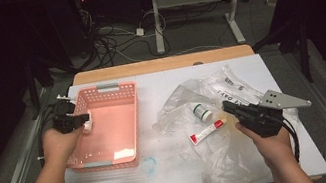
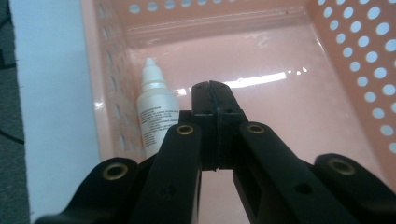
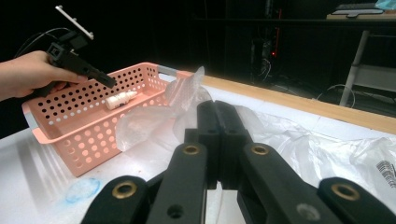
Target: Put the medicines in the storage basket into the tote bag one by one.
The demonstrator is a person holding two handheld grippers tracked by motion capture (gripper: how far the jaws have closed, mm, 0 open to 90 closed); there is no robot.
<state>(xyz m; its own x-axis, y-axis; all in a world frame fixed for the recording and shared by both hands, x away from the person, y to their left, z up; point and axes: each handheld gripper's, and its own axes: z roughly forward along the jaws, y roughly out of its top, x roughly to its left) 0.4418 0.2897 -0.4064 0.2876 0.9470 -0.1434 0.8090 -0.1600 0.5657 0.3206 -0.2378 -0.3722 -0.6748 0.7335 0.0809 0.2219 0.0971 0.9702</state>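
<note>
A pink perforated basket stands on the left of the white table. A white dropper bottle lies inside it along one wall, and it also shows in the right gripper view. My left gripper hovers over the basket's left wall just above the bottle, its jaws shut and empty. My right gripper is over the clear plastic bag, jaws shut with nothing held. A red and white tube and a small white bottle with a green cap lie on the bag just left of it.
The crumpled bag spreads over the table's right half. A blue smear marks the table in front of the basket. A wooden strip edges the far side. Cables and desk legs stand on the floor beyond.
</note>
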